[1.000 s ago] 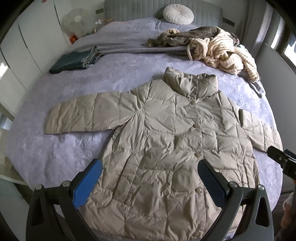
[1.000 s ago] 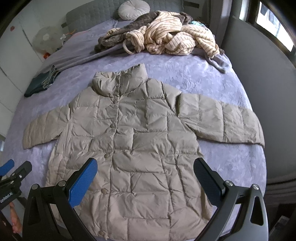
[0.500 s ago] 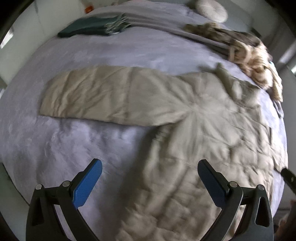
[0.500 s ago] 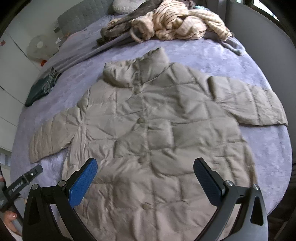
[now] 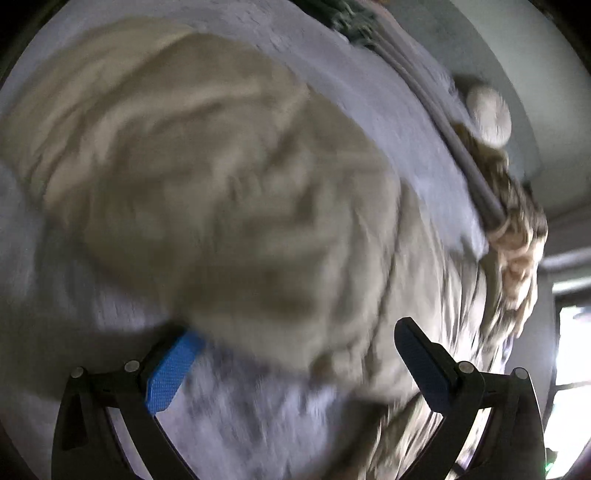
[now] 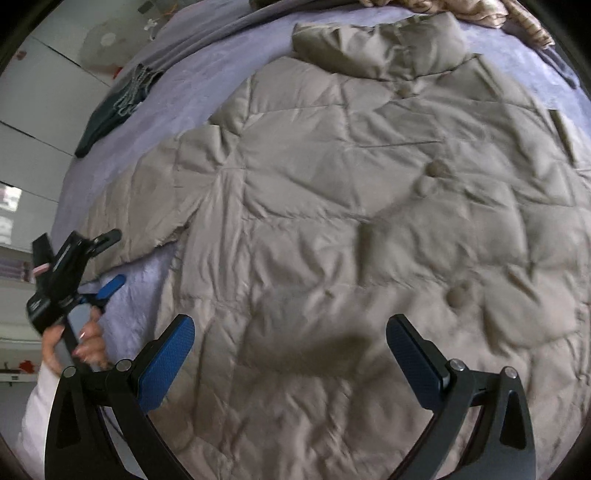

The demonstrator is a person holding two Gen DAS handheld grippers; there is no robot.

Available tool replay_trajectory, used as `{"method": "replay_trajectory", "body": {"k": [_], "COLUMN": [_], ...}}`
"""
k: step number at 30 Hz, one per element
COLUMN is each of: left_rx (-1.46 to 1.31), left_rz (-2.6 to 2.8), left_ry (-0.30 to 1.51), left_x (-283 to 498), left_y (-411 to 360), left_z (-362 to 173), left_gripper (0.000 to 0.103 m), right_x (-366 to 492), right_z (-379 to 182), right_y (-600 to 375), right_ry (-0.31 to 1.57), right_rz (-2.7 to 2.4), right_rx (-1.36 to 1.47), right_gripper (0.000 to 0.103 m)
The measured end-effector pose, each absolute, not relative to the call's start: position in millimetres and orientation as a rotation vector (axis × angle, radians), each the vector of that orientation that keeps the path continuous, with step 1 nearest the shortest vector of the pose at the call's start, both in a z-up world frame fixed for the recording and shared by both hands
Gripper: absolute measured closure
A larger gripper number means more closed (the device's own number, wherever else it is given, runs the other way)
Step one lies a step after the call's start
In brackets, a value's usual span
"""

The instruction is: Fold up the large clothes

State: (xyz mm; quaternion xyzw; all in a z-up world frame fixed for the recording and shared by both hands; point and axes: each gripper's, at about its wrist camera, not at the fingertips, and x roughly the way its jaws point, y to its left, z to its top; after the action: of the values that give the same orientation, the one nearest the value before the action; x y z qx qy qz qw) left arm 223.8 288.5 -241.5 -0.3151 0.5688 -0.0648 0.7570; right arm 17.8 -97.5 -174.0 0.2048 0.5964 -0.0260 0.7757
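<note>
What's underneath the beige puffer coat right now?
The puffer coat lies flat on the purple bedspread, which shows around its edges. Anything between them is covered.

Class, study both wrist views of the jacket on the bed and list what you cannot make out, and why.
- Left wrist view: jacket sleeve quilting and cuff, lost to motion blur.
- Right wrist view: jacket hem and the far sleeve, cut off by the frame edges.
- Right wrist view: clothes pile, cropped at the top edge.
- Right wrist view: left gripper, too small to confirm contact with the sleeve.

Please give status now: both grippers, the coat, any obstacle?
Left gripper open at sleeve. Right gripper open above coat. Coat unfolded. Nothing blocking.
</note>
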Motion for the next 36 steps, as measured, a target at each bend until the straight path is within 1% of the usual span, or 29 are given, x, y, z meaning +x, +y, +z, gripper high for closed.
{"method": "replay_trajectory", "body": {"k": [6,7,8,9,10,11,13,14,15,17,22,25,30,34,36], "left_rx": [-0.652,-0.634,-0.624,-0.613,-0.624,-0.65,-0.579,-0.534,-0.493,-0.423,-0.311,-0.28,-0.224,-0.158,-0.1], "left_rz": [-0.071,-0.044,-0.03,-0.022,-0.061,-0.104,-0.099,-0.11,-0.124,-0.167,-0.294,-0.397,-0.576,-0.675,-0.709], "left_ry": [1.122,1.114,1.114,1.12,1.12,1.115,1.071,1.045,1.019,0.972,0.865,0.826,0.81,0.816,0.831], "left_x": [269,277,282,287,290,293,290,288,284,278,257,248,235,221,210], "left_y": [315,317,318,318,320,321,319,317,312,302,280,248,157,78,33], "left_z": [-235,-237,-238,-239,-240,-237,-218,-207,-194,-170,-115,-88,-60,-52,-55], "left_gripper": [0.0,0.006,0.032,0.052,0.089,0.094,0.094,0.094,0.094,0.094,0.094,0.095,0.095,0.095,0.095], "right_x": [48,55,61,69,75,81,97,102,109,124,146,153,152,137,119], "right_z": [-186,-186,-186,-186,-185,-184,-184,-184,-186,-196,-221,-245,-270,-258,-246], "right_y": [-90,-89,-88,-87,-86,-84,-80,-78,-76,-71,-57,-47,-48,-68,-96], "right_ry": [1.241,1.232,1.223,1.213,1.206,1.195,1.165,1.151,1.142,1.169,1.158,1.202,1.254,1.263,1.238], "right_rz": [-0.004,0.006,0.013,0.019,0.025,0.032,0.04,0.042,0.045,0.052,0.131,0.182,0.206,0.278,0.27], "right_rx": [0.458,0.464,0.47,0.477,0.484,0.492,0.515,0.528,0.546,0.597,0.687,0.742,0.791,0.831,0.825], "right_gripper": [0.0,0.0,0.0,0.0,0.0,0.0,0.002,0.018,0.055,0.098,0.098,0.098,0.1,0.1,0.1]}}
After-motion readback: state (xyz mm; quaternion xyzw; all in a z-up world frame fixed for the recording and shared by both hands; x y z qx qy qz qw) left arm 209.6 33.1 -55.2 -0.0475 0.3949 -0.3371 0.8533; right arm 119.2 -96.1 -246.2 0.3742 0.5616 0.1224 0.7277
